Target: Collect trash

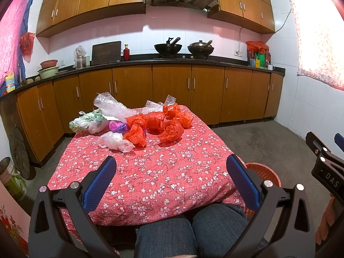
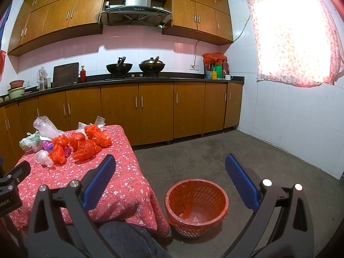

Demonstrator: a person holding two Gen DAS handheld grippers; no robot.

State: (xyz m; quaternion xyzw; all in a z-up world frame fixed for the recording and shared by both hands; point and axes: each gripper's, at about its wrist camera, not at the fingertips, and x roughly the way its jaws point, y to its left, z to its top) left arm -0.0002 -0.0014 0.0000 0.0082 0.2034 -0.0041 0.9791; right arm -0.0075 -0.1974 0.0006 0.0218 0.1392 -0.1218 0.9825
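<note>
Crumpled plastic bags [image 1: 150, 126] heaped at far end of table [image 1: 150, 182], orange ones nearest centre, clear and white toward left edge. Near half of floral cloth bare. Red basket [image 2: 196, 206] on floor just beside table's right corner, open concrete beyond it. Left gripper [image 1: 171, 179] spread wide above the cloth, holding nothing. Right gripper [image 2: 169, 178] likewise spread, above basket, touching nothing.

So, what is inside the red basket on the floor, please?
The red basket is lined with a red plastic bag. At the bottom lies what seems a small clear scrap. The near rim hides the front part of the inside.
</note>
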